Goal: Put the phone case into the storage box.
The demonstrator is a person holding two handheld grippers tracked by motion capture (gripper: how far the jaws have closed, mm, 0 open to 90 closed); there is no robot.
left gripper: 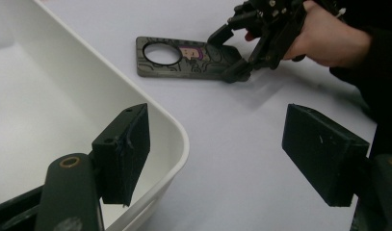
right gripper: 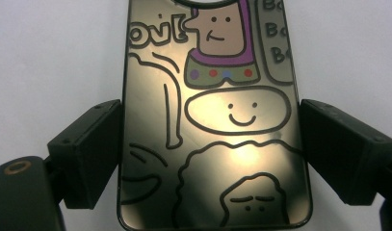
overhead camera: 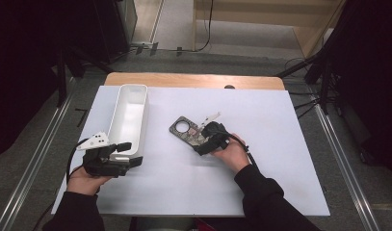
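White tabletop [overhead camera: 261,159] carries a dark rectangular phone case with cartoon drawings [right gripper: 213,125], clamped, it seems, edge to edge between the right gripper [overhead camera: 206,139] pads. Left gripper [left gripper: 217,159], jaws apart, straddles the white plastic tub [left gripper: 49,101] rim.

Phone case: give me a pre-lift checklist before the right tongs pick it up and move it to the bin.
1. Phone case sits between the right tongs: ok.
2. Pads pressing both case edges: cannot tell; they look flush.
3. Case lies flat on the table: ok.
4. Bin has room: ok.
5. Left tongs open, off the path: not ok; one jaw hangs over the bin's corner.
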